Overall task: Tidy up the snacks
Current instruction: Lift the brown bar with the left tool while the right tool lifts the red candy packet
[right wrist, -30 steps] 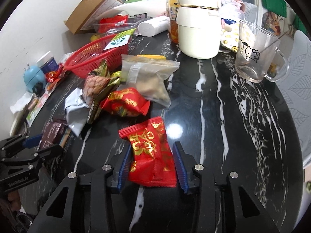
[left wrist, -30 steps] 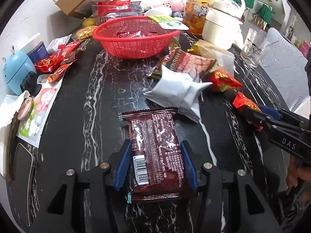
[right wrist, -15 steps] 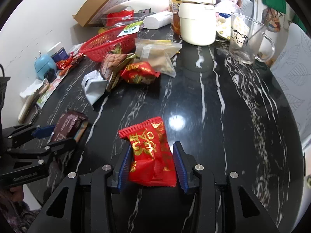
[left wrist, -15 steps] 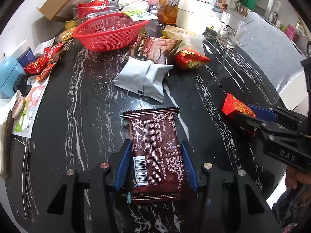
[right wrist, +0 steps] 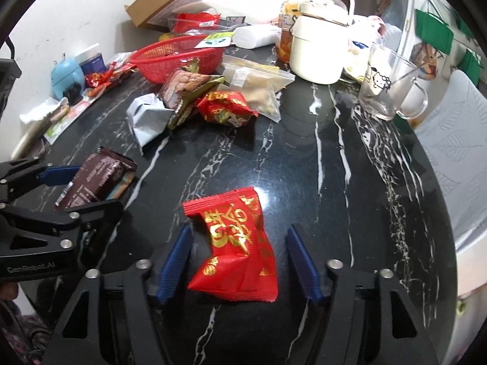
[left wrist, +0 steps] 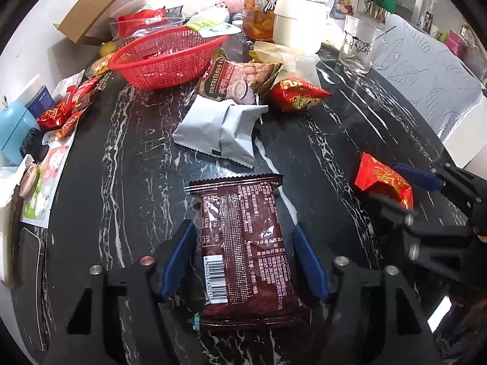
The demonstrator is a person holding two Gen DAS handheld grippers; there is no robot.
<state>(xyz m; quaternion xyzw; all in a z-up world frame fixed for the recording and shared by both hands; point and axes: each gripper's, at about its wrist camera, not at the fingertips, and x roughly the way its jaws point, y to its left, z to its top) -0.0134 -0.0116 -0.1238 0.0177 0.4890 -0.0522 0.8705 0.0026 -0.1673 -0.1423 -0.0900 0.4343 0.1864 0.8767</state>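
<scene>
Left wrist view: the left gripper (left wrist: 243, 254) is clamped on a dark brown foil snack packet (left wrist: 243, 249) above the black marble table (left wrist: 127, 158), short of the red plastic mesh basket (left wrist: 166, 57).

Right wrist view: the right gripper (right wrist: 239, 258) has just been opening, blue pads clear of the red gold-printed candy packet (right wrist: 236, 255) between them.

At 12 o'clock you read "NUTRITIOUS" on the brown nut packet (left wrist: 240, 79); at 9 o'clock, "GenRobot.AI" on the left tongs (right wrist: 64, 200).
</scene>
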